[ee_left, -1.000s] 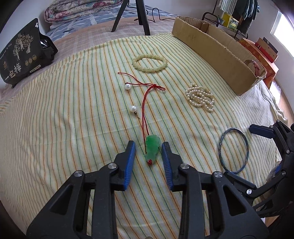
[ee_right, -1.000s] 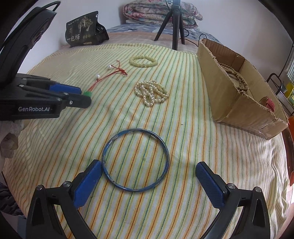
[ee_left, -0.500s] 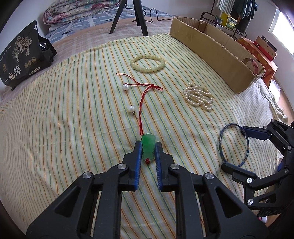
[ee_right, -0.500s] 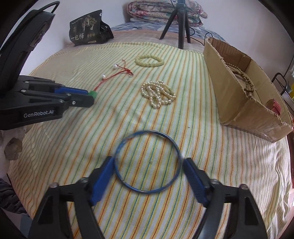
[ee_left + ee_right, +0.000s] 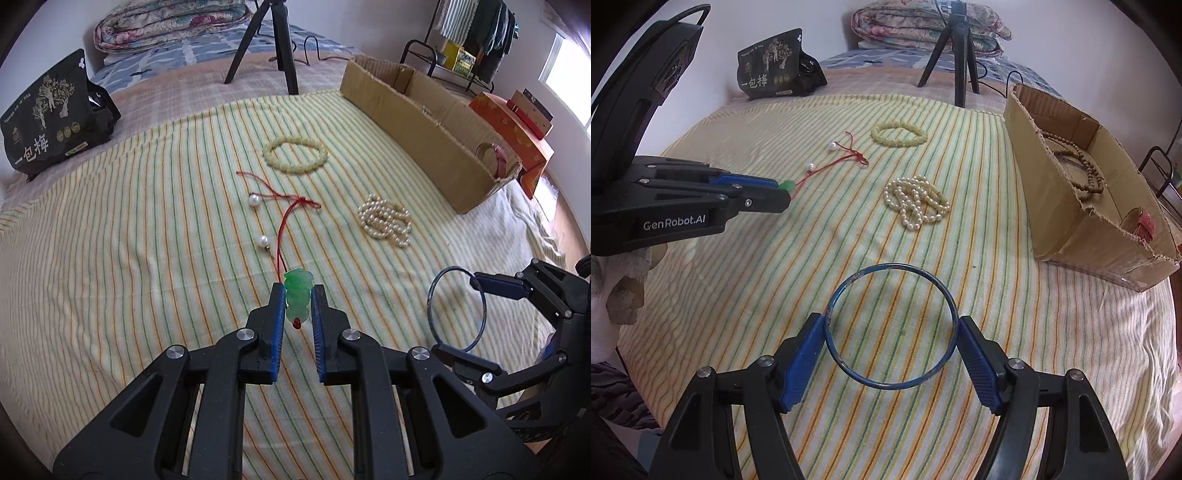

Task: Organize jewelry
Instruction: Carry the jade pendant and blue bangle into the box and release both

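- On the striped sheet (image 5: 147, 258), the left gripper (image 5: 298, 301) has its blue pads closed against both sides of the green pendant (image 5: 297, 299), the jaws nearly together.
- From the pendant a red cord (image 5: 282, 225) trails away over the sheet to two white pearls (image 5: 263, 240), which lie beside it.
- To the right, the right gripper (image 5: 891, 334) grips the blue bangle (image 5: 891, 326) across its width, a pad touching each side, so the jaws stand wide apart around the ring.
- From the left camera the bangle (image 5: 457, 308) looks tilted up on edge; I cannot tell if its lower rim touches the sheet.
- Past the grippers, the pearl strand (image 5: 916, 206) lies in a heap mid-sheet, and the pale bracelet (image 5: 898, 133) lies flat farther off, well apart from it.
- At the right edge of the sheet sits the cardboard box (image 5: 1052, 206), holding brown beads (image 5: 1084, 173) and a pink band (image 5: 1145, 223) near its torn end.
- At the far side stand a black bag (image 5: 48, 118) and a tripod (image 5: 275, 44).
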### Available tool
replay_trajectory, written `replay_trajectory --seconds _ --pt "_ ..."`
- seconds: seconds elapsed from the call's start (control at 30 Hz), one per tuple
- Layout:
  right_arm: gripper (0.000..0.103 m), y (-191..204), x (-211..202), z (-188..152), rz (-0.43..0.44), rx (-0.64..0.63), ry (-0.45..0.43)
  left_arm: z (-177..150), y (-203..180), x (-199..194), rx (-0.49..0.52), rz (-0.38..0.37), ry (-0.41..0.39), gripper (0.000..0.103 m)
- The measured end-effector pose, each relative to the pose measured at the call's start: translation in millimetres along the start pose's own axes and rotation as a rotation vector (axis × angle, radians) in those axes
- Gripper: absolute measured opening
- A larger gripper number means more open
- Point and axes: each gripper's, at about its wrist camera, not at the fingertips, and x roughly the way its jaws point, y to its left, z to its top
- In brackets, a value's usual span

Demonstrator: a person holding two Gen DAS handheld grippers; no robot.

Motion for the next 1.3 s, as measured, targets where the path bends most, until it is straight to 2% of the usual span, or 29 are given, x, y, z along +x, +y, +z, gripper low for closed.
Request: replay_trajectory --seconds 0.23,0.8,1.03,1.3 --pt "0.074 1.0 -17.6 7.3 0.002 0.000 -0.043 12.8 3.1 -26.4 -0.034 -0.021 -0.061 0.012" --pt "0.074 -24.2 -55.8 23.0 -0.010 0.035 -0.107 52.8 23.1 -84.0 -0.129 -0.054 -0.203 0.012" --pt "0.074 -48.3 -70.4 34.3 -0.029 0.068 -0.134 66.2 20.2 -90.2 -0.113 -0.044 -0.216 0.012" --pt "0.074 -79.5 -88.1 47.4 -0.075 0.094 -0.166 92.5 1.8 -96.6 -0.081 -0.066 -0.254 0.012"
